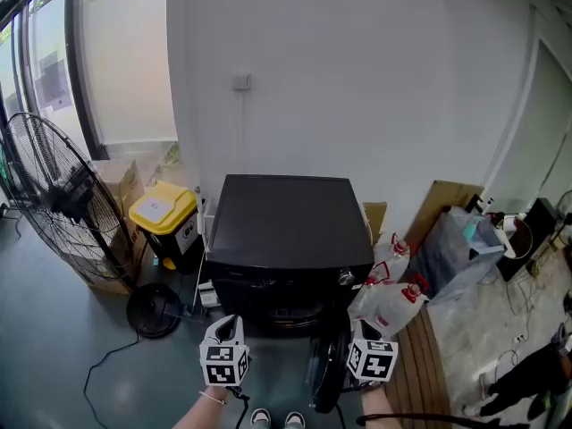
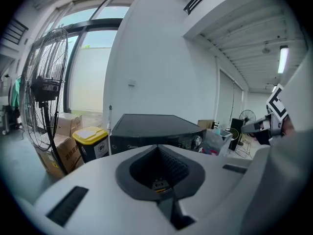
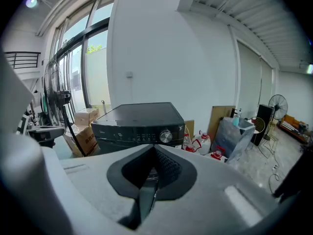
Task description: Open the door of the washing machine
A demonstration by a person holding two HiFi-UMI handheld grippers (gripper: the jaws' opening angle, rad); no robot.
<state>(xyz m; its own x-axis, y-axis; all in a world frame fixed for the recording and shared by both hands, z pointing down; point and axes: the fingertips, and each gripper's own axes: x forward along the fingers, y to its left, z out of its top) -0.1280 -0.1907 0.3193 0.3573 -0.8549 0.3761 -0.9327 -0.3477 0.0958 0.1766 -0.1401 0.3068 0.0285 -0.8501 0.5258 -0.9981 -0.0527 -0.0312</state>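
The washing machine (image 1: 286, 231) is a black front-loader sitting on the floor, backed up against the white wall, pretty much dead centre in the head view. Its control strip with the silver knob (image 3: 166, 136) faces the person. There's a dark round slab (image 1: 327, 374) sticking out from the lower right of the front. It looks like the door seen edge-on, but I can't say for sure.

Both grippers hang side by side in front of the machine, aimed at it and tipped a bit downward. The left gripper (image 1: 225, 329) is in front of the left half of the machine's front, with its jaws pressed together and nothing in them. The right gripper (image 1: 365, 333) is just right of that dark slab. Its jaws look closed too, and I can't see anything pinched between them. Neither one touches the machine as far as I can see.

Around it:
- **Left:** a yellow-lidded bin (image 1: 165, 213) is just left of the machine, then cardboard boxes (image 1: 121, 186) and a big standing fan (image 1: 63, 204).
- **Right:** white jugs with red caps (image 1: 389, 307) crowd the front corner near the right gripper, with a grey bag (image 1: 460, 248) behind them.
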